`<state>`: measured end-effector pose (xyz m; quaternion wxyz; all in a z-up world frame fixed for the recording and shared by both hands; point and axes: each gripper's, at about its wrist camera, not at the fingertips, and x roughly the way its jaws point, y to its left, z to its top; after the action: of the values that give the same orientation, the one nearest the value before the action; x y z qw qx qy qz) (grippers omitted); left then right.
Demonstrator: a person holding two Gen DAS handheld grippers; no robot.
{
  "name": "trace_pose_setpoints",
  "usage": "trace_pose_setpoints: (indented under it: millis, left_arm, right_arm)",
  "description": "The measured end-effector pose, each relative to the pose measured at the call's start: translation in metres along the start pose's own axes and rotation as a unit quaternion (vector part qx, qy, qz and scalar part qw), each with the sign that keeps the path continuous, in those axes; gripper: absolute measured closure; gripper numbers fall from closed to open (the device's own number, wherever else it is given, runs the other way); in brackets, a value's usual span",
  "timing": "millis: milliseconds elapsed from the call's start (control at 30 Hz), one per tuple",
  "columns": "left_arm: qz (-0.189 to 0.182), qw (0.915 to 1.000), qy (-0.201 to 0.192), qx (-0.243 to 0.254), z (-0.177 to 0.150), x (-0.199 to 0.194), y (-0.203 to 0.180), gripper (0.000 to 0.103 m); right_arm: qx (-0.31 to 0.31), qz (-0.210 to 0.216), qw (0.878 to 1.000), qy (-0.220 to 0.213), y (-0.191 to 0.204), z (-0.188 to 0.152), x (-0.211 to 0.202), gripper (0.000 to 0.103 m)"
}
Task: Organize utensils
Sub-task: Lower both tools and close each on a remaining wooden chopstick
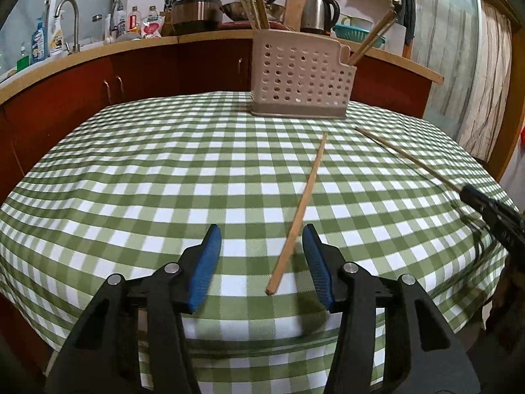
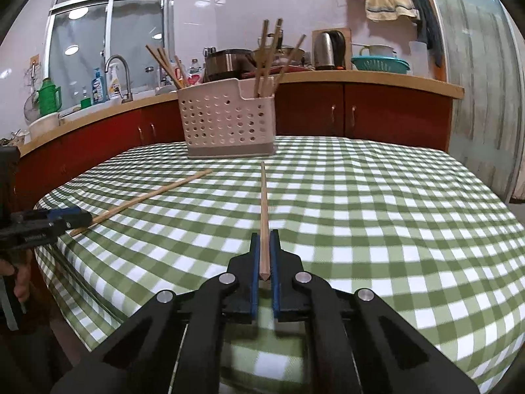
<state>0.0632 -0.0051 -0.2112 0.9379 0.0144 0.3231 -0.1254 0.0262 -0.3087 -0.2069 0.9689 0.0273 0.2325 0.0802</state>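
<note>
The right tool (image 2: 264, 249) pinches one chopstick (image 2: 263, 210) near its end, the left tool (image 1: 261, 256) stands half-wide around another chopstick (image 1: 303, 207) on the checked table (image 1: 147, 170), and, gripped so far back, either may swing and miss the holder (image 2: 226, 121) beyond.
</note>
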Motion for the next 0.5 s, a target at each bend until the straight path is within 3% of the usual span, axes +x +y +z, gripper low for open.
trace_pose_setpoints:
  millis: [133,267,500]
  left_arm:
    - [-0.005,0.9999,-0.001,0.011,-0.002,0.002,-0.006,0.055]
    - [-0.014,0.9997,-0.005,0.020,-0.003,0.002,-0.011,0.077]
    - [-0.021,0.9995,-0.009,0.020,-0.004,0.003,-0.013,0.096]
  right_arm:
    - [0.000,0.006,1.000,-0.002,0.003,0.003,0.002,0.096]
    - [0.000,0.009,1.000,-0.004,0.005,0.004,0.002,0.096]
    - [0.003,0.012,1.000,-0.006,0.005,0.004,0.000,0.096]
